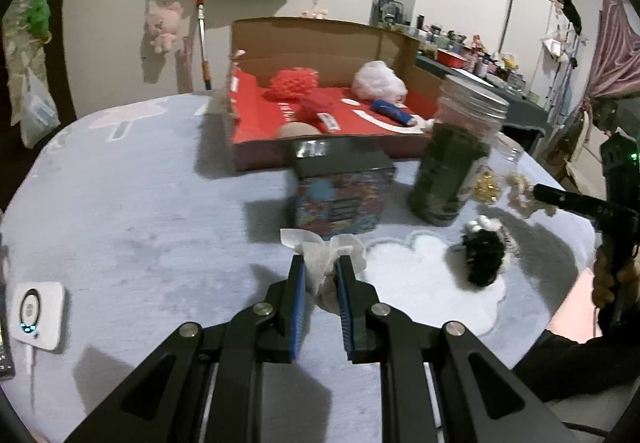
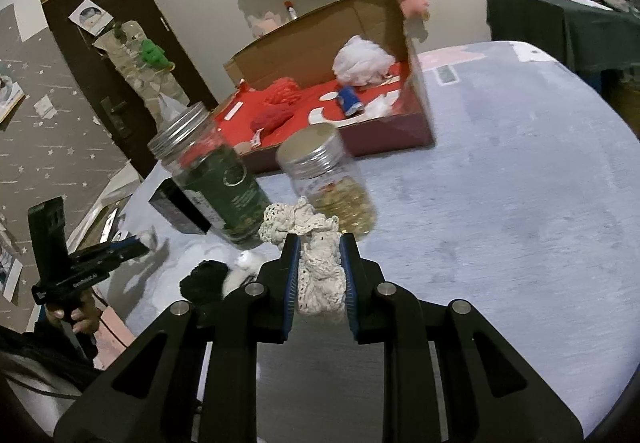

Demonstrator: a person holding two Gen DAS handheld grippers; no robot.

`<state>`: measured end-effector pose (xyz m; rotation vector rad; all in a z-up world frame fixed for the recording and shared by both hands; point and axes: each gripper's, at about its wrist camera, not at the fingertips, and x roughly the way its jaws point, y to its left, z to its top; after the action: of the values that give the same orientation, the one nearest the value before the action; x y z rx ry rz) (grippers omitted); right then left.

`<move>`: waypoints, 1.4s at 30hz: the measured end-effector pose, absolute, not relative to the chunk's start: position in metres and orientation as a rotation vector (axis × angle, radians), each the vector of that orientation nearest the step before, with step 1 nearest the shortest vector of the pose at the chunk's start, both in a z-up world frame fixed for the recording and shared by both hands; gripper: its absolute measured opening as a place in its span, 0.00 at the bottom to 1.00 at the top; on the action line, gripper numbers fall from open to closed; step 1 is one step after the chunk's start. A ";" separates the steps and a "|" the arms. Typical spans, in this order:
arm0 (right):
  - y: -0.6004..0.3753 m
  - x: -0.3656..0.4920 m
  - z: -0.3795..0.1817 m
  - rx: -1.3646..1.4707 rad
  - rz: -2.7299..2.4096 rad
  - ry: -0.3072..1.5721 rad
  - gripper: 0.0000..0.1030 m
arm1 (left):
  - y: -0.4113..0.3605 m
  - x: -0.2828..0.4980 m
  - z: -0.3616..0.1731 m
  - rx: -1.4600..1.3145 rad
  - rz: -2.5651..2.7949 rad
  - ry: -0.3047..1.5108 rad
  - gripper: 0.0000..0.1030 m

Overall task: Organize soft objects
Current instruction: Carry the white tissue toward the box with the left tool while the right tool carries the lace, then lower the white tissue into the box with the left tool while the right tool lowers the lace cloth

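Note:
My left gripper (image 1: 321,262) is shut on a crumpled white tissue (image 1: 322,255), held above the pale blue tablecloth. My right gripper (image 2: 319,243) is shut on a cream crocheted lace piece (image 2: 320,271), which bunches out above the pads; in the left wrist view the lace (image 1: 524,195) hangs at that gripper's tip. A cardboard box (image 1: 320,39) (image 2: 320,31) with a red lining stands at the far side and holds a red mesh puff (image 1: 294,81), a white mesh puff (image 1: 378,81) (image 2: 362,61) and a blue roll (image 1: 390,113) (image 2: 350,101). A black and white fluffy item (image 1: 484,253) (image 2: 212,279) lies on the cloth.
A dark green jar (image 1: 456,163) (image 2: 220,183) with a metal lid, a clear jar (image 2: 330,183) with gold bits, and a colourful tin (image 1: 342,191) stand between me and the box. A white device (image 1: 38,315) lies at the left edge. A person's hand (image 2: 76,317) holds the left gripper's handle.

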<state>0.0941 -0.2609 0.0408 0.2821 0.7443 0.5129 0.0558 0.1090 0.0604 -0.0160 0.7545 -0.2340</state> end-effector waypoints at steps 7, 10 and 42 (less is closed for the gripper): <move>-0.277 0.097 0.043 0.256 0.474 0.739 0.19 | 0.131 0.063 0.058 -0.004 -0.204 0.729 0.16; -0.285 0.100 0.042 0.244 0.451 0.733 0.19 | 0.137 0.069 0.056 0.017 -0.201 0.721 0.16; -0.275 0.187 0.088 0.052 0.514 0.692 0.19 | 0.113 0.159 0.117 0.184 -0.358 0.641 0.16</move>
<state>0.1867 -0.2748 0.0878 0.0523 0.6924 0.5136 0.1592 0.1132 0.1171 0.1835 0.6408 -0.3576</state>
